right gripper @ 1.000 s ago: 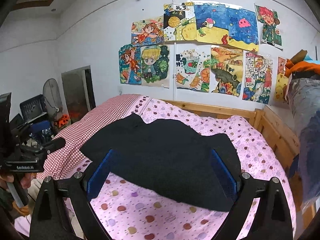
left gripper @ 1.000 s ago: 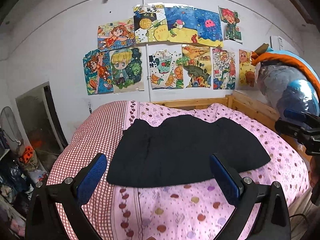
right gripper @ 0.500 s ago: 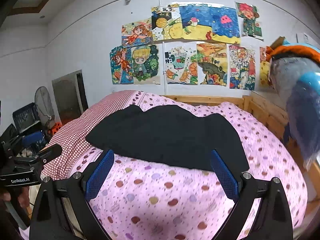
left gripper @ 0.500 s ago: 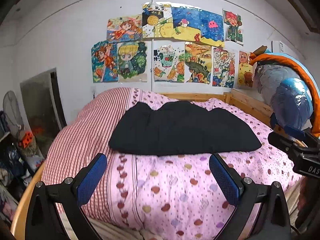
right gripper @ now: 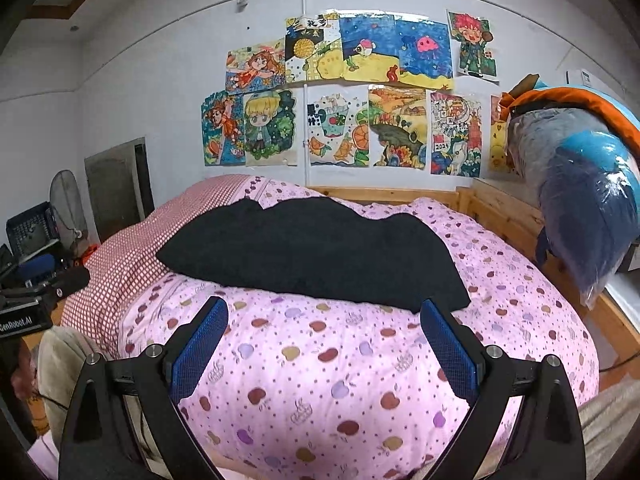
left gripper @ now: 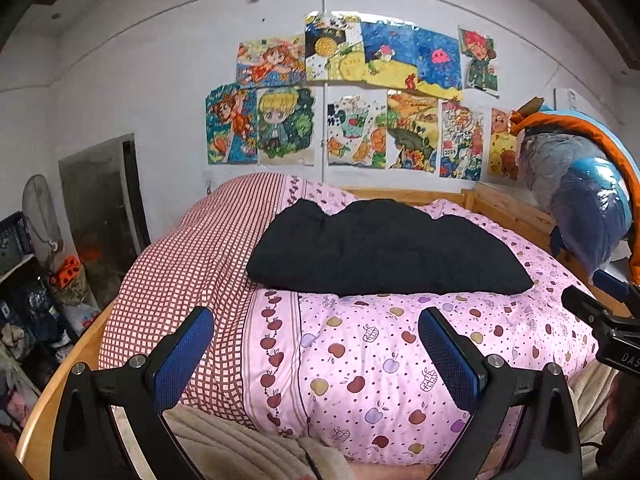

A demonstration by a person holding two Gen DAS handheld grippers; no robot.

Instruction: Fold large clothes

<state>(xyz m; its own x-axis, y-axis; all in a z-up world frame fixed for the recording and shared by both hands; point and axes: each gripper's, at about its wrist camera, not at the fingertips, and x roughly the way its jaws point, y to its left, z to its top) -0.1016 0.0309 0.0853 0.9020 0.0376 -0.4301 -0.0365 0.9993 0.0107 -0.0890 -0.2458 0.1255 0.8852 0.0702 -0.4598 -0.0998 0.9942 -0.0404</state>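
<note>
A black garment (left gripper: 380, 252) lies folded flat on top of the pink apple-print quilt (left gripper: 380, 352); it also shows in the right wrist view (right gripper: 316, 256) on the same quilt (right gripper: 340, 380). My left gripper (left gripper: 316, 344) is open and empty, held low in front of the bed, well short of the garment. My right gripper (right gripper: 324, 336) is open and empty, also in front of the quilt's near side. The right gripper's body shows at the right edge of the left wrist view (left gripper: 600, 316).
The quilt lies on a wooden bed frame (left gripper: 508, 208) against a wall of drawings (left gripper: 360, 92). A bagged blue and orange bundle (left gripper: 588, 200) sits at the right. A fan (left gripper: 40, 216) and clutter stand at the left. A beige blanket (left gripper: 224, 448) lies below.
Both grippers have pulled back and down from the garment, which now lies farther off on the quilt. The jaws stayed open and empty.
</note>
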